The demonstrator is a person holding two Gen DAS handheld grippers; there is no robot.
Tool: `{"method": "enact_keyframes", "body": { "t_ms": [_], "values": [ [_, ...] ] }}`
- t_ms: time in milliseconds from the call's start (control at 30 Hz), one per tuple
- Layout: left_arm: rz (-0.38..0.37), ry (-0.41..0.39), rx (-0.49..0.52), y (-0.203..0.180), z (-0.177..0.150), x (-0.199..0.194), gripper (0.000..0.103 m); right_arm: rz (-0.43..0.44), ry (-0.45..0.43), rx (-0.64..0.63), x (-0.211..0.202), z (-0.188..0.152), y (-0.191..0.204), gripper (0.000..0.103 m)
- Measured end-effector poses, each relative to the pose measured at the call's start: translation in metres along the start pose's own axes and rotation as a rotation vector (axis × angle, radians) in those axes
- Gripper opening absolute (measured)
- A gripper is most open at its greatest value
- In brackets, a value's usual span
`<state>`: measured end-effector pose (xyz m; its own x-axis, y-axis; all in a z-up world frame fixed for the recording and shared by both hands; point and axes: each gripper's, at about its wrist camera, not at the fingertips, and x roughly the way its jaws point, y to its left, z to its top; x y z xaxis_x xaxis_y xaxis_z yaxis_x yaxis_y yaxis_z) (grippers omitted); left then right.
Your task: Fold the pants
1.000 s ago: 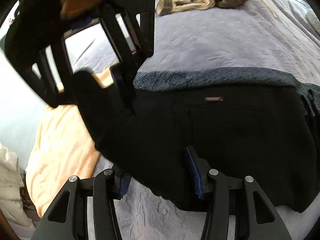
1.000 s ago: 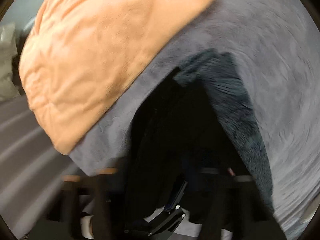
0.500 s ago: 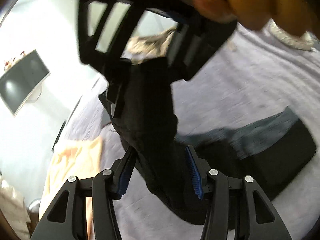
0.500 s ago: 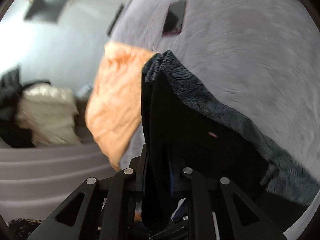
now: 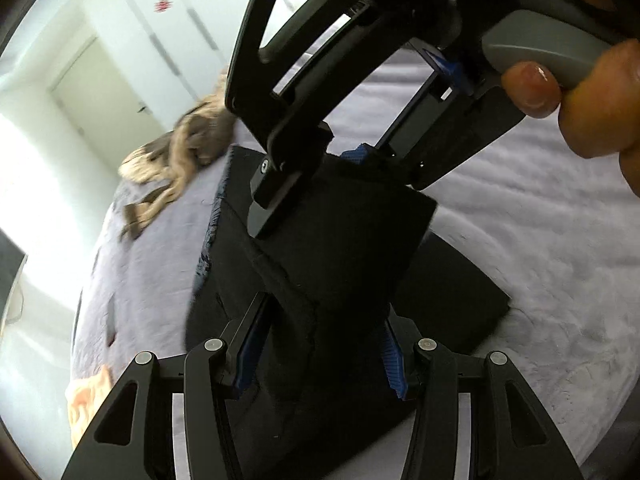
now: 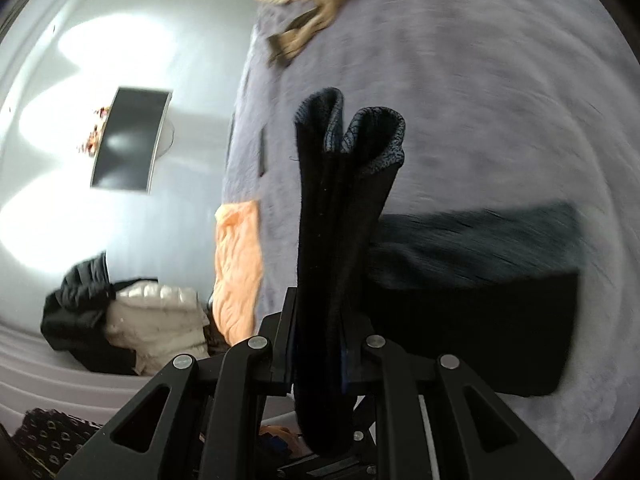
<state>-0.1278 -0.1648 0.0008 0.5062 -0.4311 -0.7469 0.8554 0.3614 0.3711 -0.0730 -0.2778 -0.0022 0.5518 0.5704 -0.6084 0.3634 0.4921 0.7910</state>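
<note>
Carrying the held end over: pants mid-fold, both grippers clamped

Step in hand. Both grippers are lifting one end of the black pants (image 5: 340, 248) clear of the grey bedspread (image 5: 540, 240) and bringing it over the part that lies flat. The left gripper (image 5: 320, 344) has a thick bunch of the dark cloth filling the gap between its blue-padded fingers (image 5: 390, 364); the pads appear to press on it, though the black fabric hides the contact on one side. The right gripper (image 6: 320, 356) is closed narrowly on a folded edge of the same garment, which stands up between its jaws and shows a patterned grey lining at the top. In the left wrist view that gripper is seen above, a person's hand (image 5: 592, 92) on its handle.

Position of the garment. The lower half rests flat on the bedspread, a neat dark rectangle; the raised half hangs between the two grippers above it. A tan garment (image 5: 180, 156) lies well apart toward the far edge, and an orange towel (image 6: 236, 268) at the bed's side.

Next move. In my judgement it calls for lowering the held end squarely onto the flat half, edges aligned, then releasing both grips.
</note>
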Motion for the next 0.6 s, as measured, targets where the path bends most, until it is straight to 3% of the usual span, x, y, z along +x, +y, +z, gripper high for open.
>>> {"method": "enact_keyframes", "body": {
  "t_ms": [200, 300, 433, 600],
  "values": [
    [-0.028, 0.127, 0.065, -0.048, -0.017, 0.043, 0.051, -0.014, -0.030, 0.090, 0.010, -0.020, -0.094, 0.017],
    [-0.028, 0.143, 0.088, -0.056, -0.025, 0.055, 0.054, -0.014, -0.045, 0.119, 0.020, -0.028, -0.120, 0.017],
    [-0.048, 0.148, 0.059, -0.038, -0.019, 0.050, 0.077, -0.011, -0.059, 0.113, 0.022, -0.032, -0.132, 0.017],
    [-0.079, 0.150, -0.034, 0.001, -0.030, 0.025, 0.077, -0.071, -0.069, 0.085, 0.010, -0.038, -0.128, 0.017]
  ]
}}
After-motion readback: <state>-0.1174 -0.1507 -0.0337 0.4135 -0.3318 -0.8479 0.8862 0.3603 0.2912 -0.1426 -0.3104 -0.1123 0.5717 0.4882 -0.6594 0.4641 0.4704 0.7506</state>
